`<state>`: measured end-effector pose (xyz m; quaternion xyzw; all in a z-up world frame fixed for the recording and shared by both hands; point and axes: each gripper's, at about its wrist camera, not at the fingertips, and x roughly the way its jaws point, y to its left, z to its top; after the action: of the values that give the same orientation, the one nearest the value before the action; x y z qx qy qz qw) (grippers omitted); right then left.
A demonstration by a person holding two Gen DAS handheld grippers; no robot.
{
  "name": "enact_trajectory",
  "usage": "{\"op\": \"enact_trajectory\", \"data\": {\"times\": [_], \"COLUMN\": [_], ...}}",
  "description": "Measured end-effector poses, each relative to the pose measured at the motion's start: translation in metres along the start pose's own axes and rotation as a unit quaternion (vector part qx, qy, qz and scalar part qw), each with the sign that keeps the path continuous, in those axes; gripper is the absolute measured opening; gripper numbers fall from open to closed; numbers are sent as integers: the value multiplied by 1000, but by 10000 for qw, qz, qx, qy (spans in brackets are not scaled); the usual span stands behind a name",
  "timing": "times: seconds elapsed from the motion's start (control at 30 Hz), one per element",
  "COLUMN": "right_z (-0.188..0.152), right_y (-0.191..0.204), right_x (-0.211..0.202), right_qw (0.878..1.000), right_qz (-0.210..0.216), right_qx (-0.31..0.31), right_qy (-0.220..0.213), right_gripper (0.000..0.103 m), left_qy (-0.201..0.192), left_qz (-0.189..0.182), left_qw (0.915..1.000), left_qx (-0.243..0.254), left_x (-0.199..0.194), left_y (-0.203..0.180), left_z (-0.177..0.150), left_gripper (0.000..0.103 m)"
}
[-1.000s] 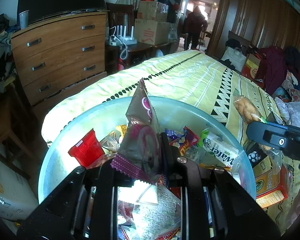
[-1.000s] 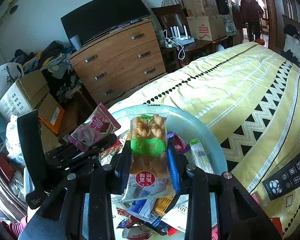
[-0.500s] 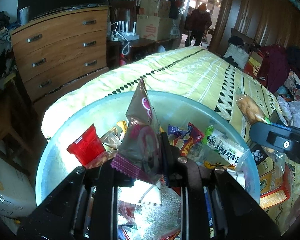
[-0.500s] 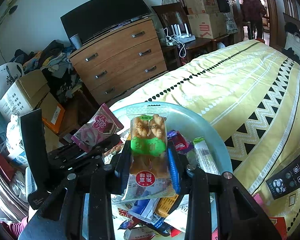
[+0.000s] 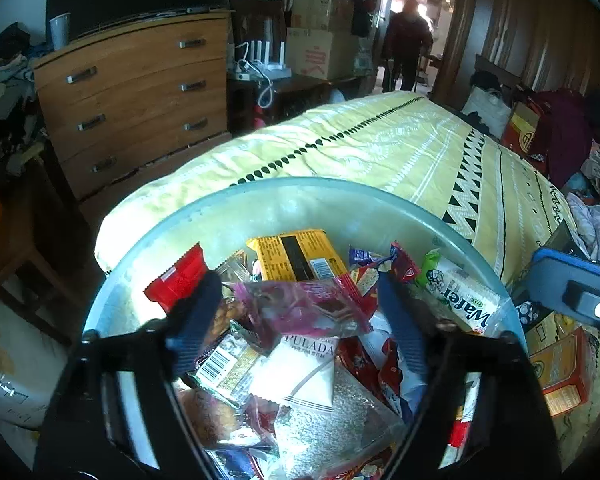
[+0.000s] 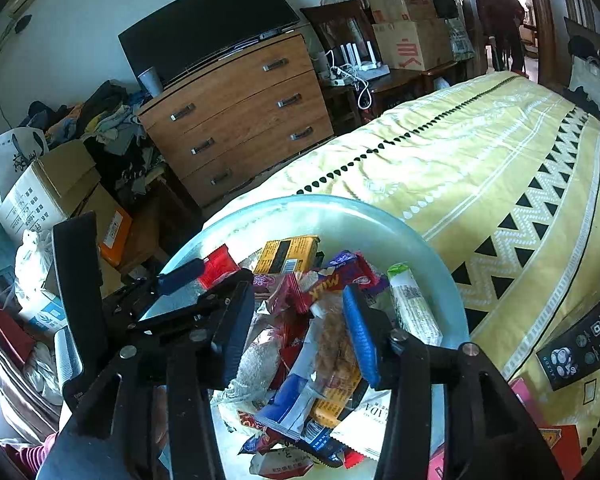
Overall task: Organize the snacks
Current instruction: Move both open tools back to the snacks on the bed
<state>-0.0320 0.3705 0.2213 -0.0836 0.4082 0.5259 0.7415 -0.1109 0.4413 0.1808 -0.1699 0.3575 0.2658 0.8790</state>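
Cluttered bedroom: one yellow patterned bedspread [image 6: 480,168] covers the bed, one wooden dresser [image 6: 236,116] with three drawers stands behind it with one black TV [image 6: 208,28] on top, and cardboard boxes are stacked further back, where a person stands in the doorway. One round pale-green bowl [image 5: 320,204] sits on the near corner of the bed, heaped with wrapped snacks. Among them are one yellow bar [image 5: 296,256] lying flat with its long axis running left to right, one red packet [image 5: 178,278] tilted up against the left wall, one green-and-white wafer pack [image 5: 458,294] pointing toward the right rim, and one white sachet [image 5: 300,372]. Two grippers hover over the bowl. The left gripper [image 5: 296,304] has just been opening and its jaws now stand wide apart; one pink packet [image 5: 300,306] lies across the heap between them, long axis left to right, free of both pads. The right gripper [image 6: 296,324] has also just been opening; one clear pack of twisted biscuits [image 6: 336,348] lies on the pile just beside its blue pad, long axis pointing away from the camera, apparently loose. One black remote [image 6: 584,340] rests on the bedspread right of the bowl.
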Motion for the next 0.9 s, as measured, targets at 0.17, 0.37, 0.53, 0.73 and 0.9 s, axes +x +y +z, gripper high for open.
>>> {"op": "enact_trajectory", "data": {"times": [0.17,0.37,0.53,0.73,0.9], "right_z": [-6,-34,-65,-124,-203], "right_y": [13,21,5,-36,-99], "right_x": [-32,-96,-157,-242,-300], "right_qw": [9985,9895,9801,9617,9416], "right_qz": [-283,-789,-1155,-1784,-2631], "right_qx": [-345,-773,-650,-237,391], "right_qy": [-304,-935,-1476,-2066,-2066], "right_gripper": [71,97,99,103,103], "left_qy": [-59,-399,-646,-896,-820], "left_qz": [78,-21,-321,-931,-1688], "left_qw": [9999,9988,9950,9843,9630], "left_qx": [24,282,692,1206,1933], "left_x": [-10,-40,-73,-111,-127], "left_y": [-13,-47,-98,-173,-249], "left_z": [-2,-6,-20,-55,-113], "left_gripper": [96,103,103,103,103]}}
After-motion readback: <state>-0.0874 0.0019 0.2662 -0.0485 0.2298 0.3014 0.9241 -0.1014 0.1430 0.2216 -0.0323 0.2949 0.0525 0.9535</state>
